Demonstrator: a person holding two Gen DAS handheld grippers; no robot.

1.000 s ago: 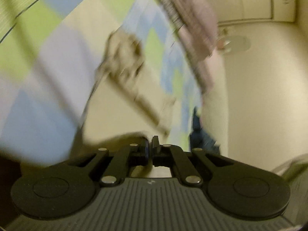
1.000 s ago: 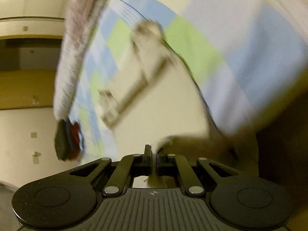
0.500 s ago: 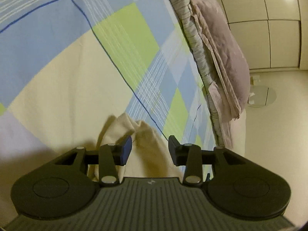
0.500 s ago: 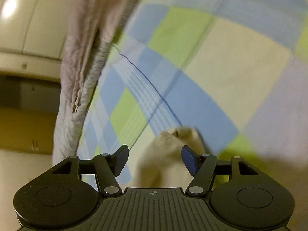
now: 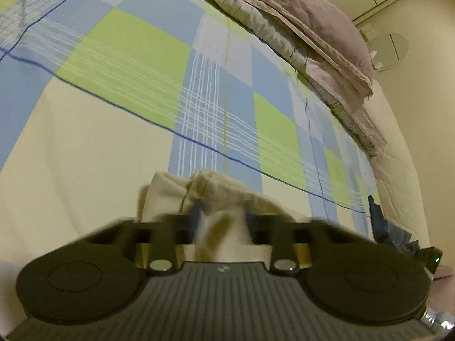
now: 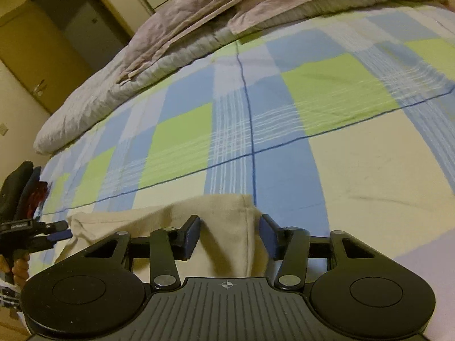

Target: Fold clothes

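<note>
We hold the left gripper [image 5: 220,223] low over the near edge of the bed [image 5: 71,147], fingers spread apart with nothing pinched; the view of them is blurred. A beige garment [image 5: 224,187] lies bunched on the checked sheet just ahead of and partly between the fingers.

We hold the right gripper [image 6: 229,234] at the same near edge, fingers spread. The beige garment [image 6: 221,221] lies flat here, one straight edge running left along the sheet and one corner ending just ahead of the right finger. The cloth passes between the fingers; we cannot tell whether the pads touch it.

Beyond the garment the sheet is open up to a rolled grey quilt [image 6: 119,91] along the far edge. Dark clothes [image 6: 20,190] sit at the left corner of the bed. The other gripper shows at the left edge of the right view.
</note>
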